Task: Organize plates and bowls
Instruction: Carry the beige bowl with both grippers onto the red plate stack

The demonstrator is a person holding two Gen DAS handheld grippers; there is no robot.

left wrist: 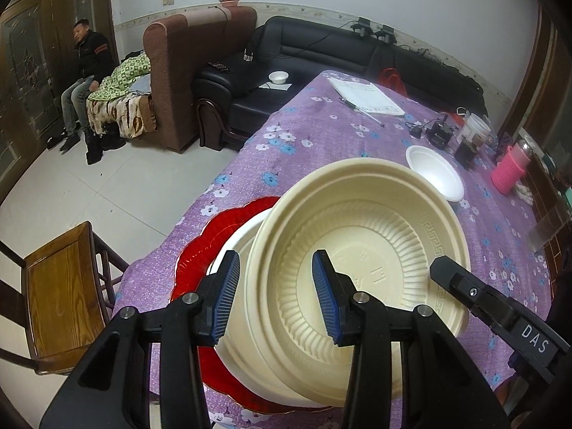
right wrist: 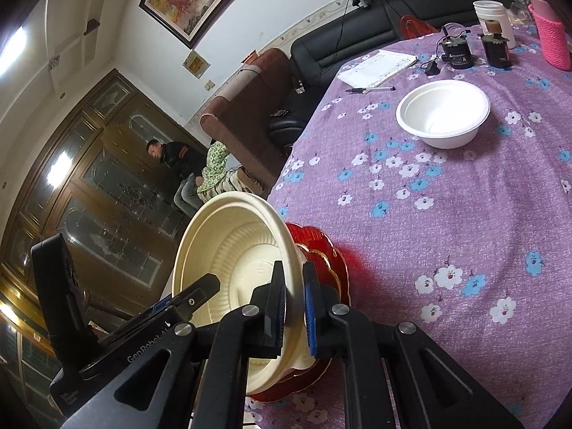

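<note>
cream bowl (left wrist: 357,250), tilted, sits over the red plate (left wrist: 214,236) on the purple tablecloth (left wrist: 304,132); the left gripper (left wrist: 277,296) straddles its wall, pads spread and not pressing. right wrist view: the right gripper (right wrist: 295,307) pinches the bowl's rim; a white bowl (right wrist: 443,114) stands well apart.

We find a large bowl (left wrist: 357,268) tilted over a scalloped plate (left wrist: 200,250) at the near edge of the table (left wrist: 321,136). A smaller bowl (right wrist: 442,112) stands farther back on the table, well apart. Behind it lie a pen (right wrist: 370,89) and papers (right wrist: 379,66), with jars (right wrist: 495,50) to their right. A chair (left wrist: 60,296) stands left of the table.
</note>
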